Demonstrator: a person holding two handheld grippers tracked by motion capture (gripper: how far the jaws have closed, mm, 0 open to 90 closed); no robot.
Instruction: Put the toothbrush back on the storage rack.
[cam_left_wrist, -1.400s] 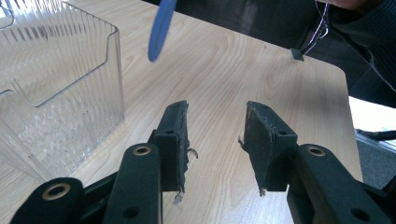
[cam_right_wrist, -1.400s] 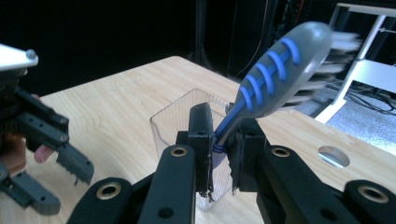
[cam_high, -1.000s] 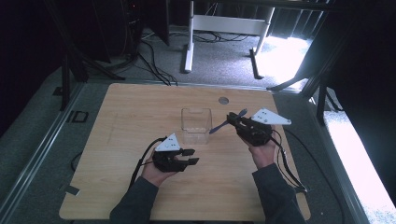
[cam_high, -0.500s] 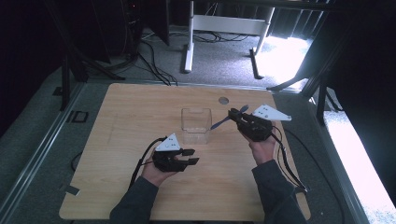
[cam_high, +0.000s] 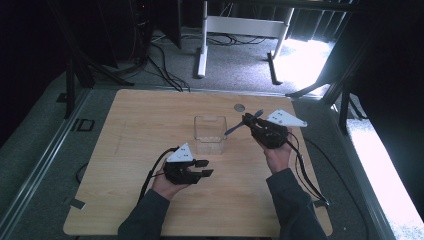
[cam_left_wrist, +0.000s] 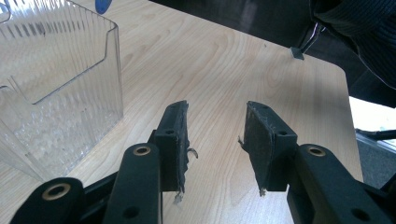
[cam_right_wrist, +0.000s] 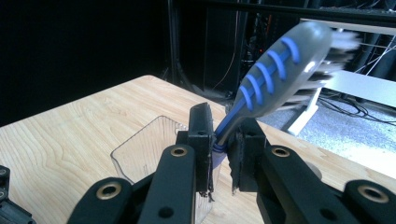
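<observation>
- The right hand-held gripper (cam_high: 248, 121) has its jaws squeezed tight on a toothbrush (cam_right_wrist: 275, 70), pinching the thin blue and grey handle.
- The brush head sticks up past the jaws, and the other end (cam_high: 233, 130) points down at a slant toward the clear plastic box (cam_high: 210, 134).
- The box stands upright near the middle of the wooden bench (cam_high: 140, 120).
- The left hand-held gripper (cam_high: 205, 168) rests low on the bench just beside the box, jaws partly open and holding nothing.

You have a light wooden surface (cam_high: 140, 125); a clear plastic container (cam_high: 210, 134) stands near its middle, a small round disc (cam_high: 239, 107) by the far edge.
</observation>
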